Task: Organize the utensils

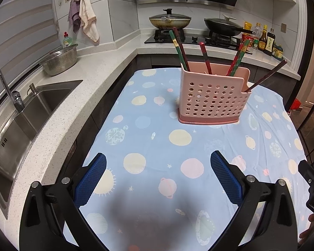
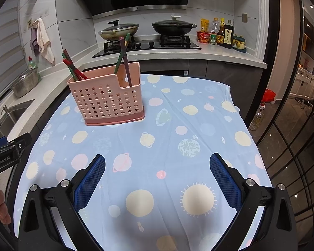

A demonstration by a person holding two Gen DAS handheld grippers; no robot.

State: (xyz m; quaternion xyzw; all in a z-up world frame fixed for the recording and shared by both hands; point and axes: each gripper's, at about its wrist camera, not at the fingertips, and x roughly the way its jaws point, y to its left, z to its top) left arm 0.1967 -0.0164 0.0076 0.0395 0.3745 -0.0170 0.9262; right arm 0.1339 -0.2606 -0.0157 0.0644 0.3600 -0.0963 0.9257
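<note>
Tablecloth (image 2: pixel 178 125) bare around holder (image 2: pixel 106 98), seemingly.

Planet-print tablecloth (image 1: pixel 157 146) bears pink utensil holder (image 1: pixel 211 98).

— What do the grippers look like?
— The left gripper (image 1: pixel 158 179) and the right gripper (image 2: pixel 157 179) match: black angular arms, blue cross-hatched pads (image 1: pixel 90 179), round silver screws (image 2: pixel 250 181).
— Any markings?
— White "GenRobot.AI" lettering on a black body at the right view's left edge.
</note>
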